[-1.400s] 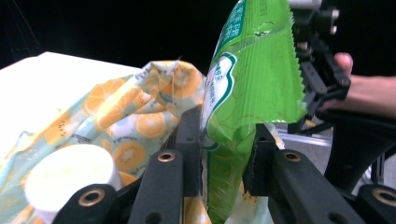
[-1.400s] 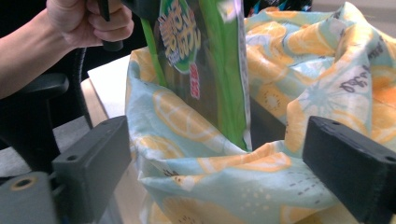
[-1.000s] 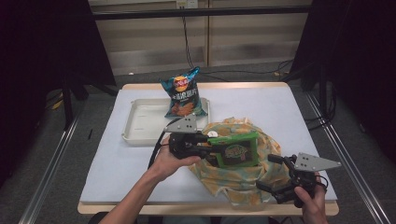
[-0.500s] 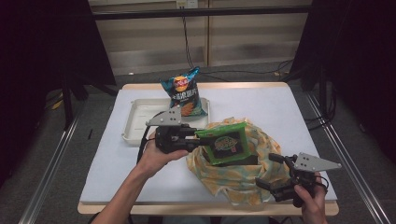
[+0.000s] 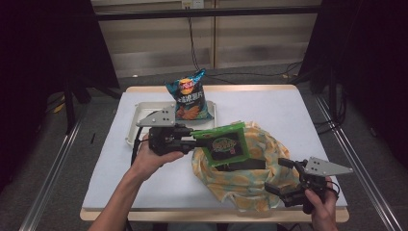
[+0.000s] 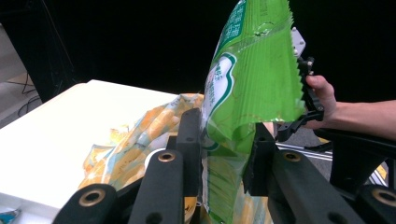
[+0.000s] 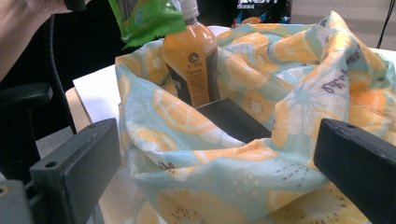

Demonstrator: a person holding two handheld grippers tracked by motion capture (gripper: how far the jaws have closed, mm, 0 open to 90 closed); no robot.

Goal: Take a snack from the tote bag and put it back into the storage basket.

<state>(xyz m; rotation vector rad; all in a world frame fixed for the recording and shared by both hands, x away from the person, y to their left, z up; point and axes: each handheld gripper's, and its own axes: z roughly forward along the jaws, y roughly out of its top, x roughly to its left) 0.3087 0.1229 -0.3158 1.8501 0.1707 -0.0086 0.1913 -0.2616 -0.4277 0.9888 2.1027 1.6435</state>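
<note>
Above the orange-slice-printed cloth bag point(image 5: 250, 168), at its 11 o'clock: green crinkled foil snack packet point(image 5: 223, 146), clamped by left gripper point(image 5: 195, 143); best kept level and carried clear to the white tray point(image 5: 137, 126). Right gripper point(image 5: 284, 180) held wide, empty.

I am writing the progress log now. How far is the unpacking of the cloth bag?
Done: the chips bag stands on the tray. In hand: the left tool holds the green packet above the cloth bag. Left: a juice bottle and a dark box remain inside; the right tool is open beside the bag.
</note>
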